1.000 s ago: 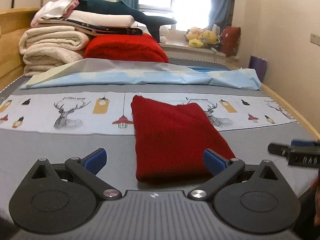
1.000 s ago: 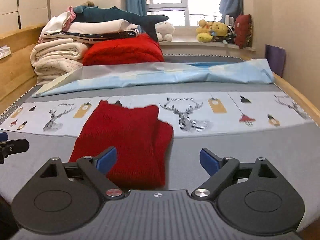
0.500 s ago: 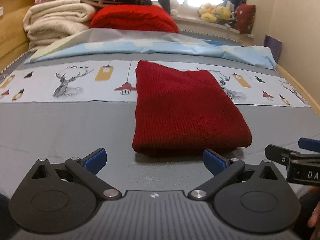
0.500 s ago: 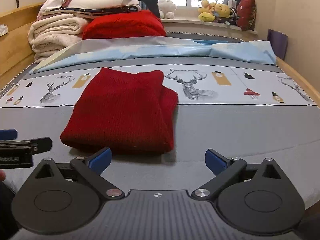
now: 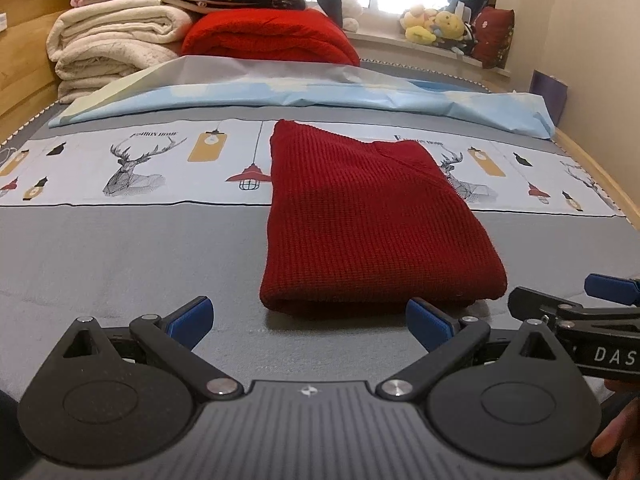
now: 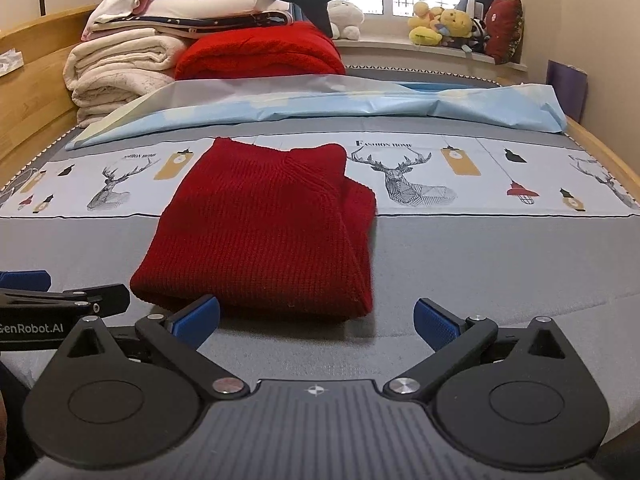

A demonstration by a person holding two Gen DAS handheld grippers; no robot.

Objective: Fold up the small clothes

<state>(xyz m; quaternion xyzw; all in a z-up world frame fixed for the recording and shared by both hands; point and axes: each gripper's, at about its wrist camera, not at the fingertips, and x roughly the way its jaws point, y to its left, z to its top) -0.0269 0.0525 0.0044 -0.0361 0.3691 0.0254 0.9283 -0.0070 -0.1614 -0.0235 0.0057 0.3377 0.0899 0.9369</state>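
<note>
A dark red knitted garment (image 5: 368, 220) lies folded into a rectangle on the grey bed, its far end over a printed strip with deer and lamps. In the right wrist view the same garment (image 6: 264, 232) sits left of centre. My left gripper (image 5: 310, 318) stands open just short of the garment's near edge, nothing between its blue pads. My right gripper (image 6: 318, 318) is also open, its left pad beside the garment's near right corner, not touching it. Each gripper shows at the edge of the other's view.
A light blue sheet (image 6: 320, 108) lies across the bed behind the garment. Folded cream blankets (image 6: 120, 72), a red blanket (image 6: 260, 56) and a plush shark are stacked at the back left. Wooden bed rails run along both sides. Soft toys (image 6: 440, 24) sit on the window sill.
Both grippers have come down and closer to the bed, tilting further downward, so the red garment looks larger. The right jaws widened slightly. The garment has not moved.
</note>
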